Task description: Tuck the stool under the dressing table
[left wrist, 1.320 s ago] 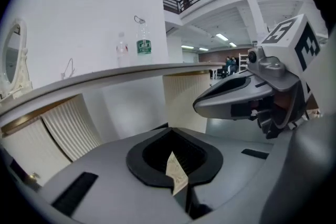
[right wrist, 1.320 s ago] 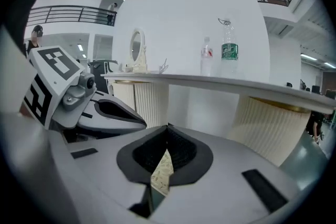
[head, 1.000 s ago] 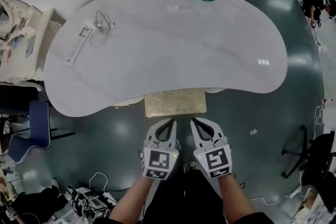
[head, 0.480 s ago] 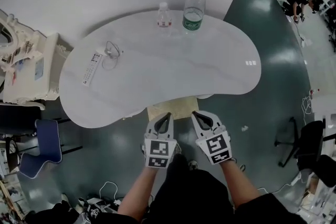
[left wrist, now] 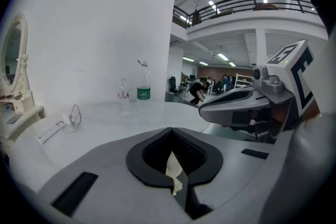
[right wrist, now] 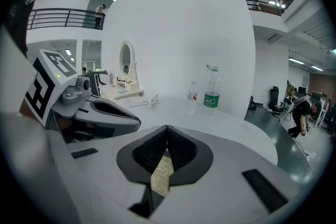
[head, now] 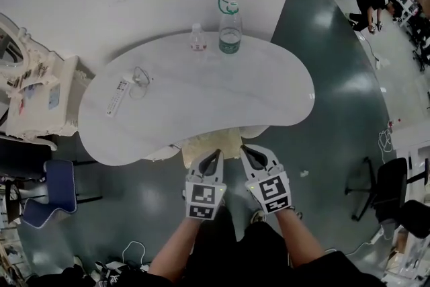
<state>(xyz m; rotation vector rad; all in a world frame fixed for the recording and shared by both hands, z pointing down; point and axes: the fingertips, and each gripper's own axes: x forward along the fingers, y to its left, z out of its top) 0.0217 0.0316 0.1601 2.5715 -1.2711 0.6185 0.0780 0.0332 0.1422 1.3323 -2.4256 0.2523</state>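
The stool (head: 209, 143) stands under the front edge of the desk (head: 201, 87), pushed in so that only a strip of its pale seat shows past the rim. Your left gripper (head: 213, 155) and right gripper (head: 247, 150) hang side by side just before that strip, each with its jaws pressed together on nothing. The tucking looks as good as done. Next, judge whether the strip should go deeper; if so, nudge the seat's near edge evenly with both tips. Two bottles (head: 229, 27) stand at the desk's far edge.
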